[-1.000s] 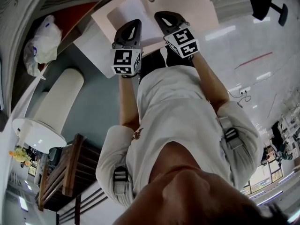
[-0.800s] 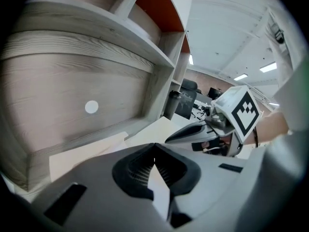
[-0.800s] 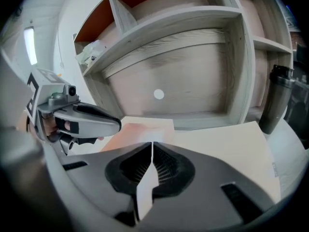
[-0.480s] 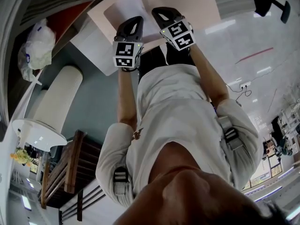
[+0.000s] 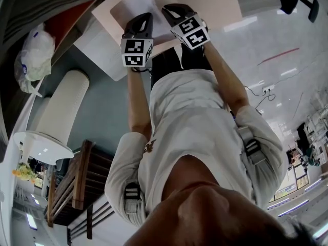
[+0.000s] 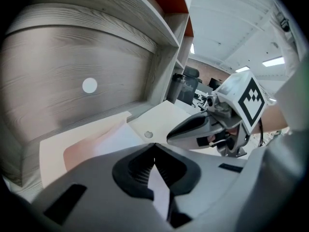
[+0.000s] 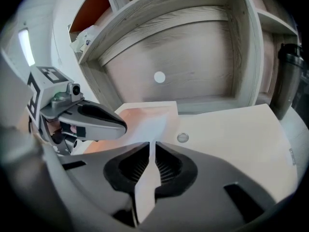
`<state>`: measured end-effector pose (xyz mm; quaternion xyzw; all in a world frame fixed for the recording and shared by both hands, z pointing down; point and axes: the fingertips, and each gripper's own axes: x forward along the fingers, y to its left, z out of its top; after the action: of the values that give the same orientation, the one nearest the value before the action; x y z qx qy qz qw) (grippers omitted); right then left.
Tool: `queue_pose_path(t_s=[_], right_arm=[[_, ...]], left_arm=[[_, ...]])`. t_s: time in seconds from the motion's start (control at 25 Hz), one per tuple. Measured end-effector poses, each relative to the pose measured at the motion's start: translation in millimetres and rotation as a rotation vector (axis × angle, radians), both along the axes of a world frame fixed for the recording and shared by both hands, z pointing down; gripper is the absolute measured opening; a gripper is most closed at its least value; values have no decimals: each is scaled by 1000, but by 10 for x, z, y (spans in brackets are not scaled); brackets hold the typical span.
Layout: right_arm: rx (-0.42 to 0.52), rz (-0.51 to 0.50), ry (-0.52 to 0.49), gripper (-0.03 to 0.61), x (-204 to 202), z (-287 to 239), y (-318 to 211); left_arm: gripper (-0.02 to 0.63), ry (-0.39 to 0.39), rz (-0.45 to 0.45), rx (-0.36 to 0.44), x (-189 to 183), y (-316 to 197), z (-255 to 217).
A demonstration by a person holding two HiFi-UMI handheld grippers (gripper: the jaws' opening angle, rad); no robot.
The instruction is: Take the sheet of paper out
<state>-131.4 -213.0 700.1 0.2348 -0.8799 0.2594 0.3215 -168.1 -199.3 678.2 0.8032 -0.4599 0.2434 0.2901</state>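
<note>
Left tool [image 6: 154,146], right tool [image 7: 152,146] sank toward desk [image 5: 210,1]; right jaws just opening, sheet [image 5: 132,5] between.

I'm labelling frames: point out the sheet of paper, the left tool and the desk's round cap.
sheet of paper [image 5: 130,4], head view, bare middle.
left tool [image 6: 154,145], left gripper view, where its tips meet.
round cap [image 7: 182,137], right gripper view, its centre.
</note>
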Motion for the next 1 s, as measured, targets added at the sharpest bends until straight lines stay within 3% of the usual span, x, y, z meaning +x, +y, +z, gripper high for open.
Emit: queue_pose_path(t_s=[0.68, 1.0], right_arm=[[-73, -30, 17, 135, -191, 337, 86], [-97, -43, 33, 149, -276, 478, 129]], left_arm=[[20, 26, -4, -34, 28, 17, 106], [20, 30, -3, -41, 39, 32, 130]])
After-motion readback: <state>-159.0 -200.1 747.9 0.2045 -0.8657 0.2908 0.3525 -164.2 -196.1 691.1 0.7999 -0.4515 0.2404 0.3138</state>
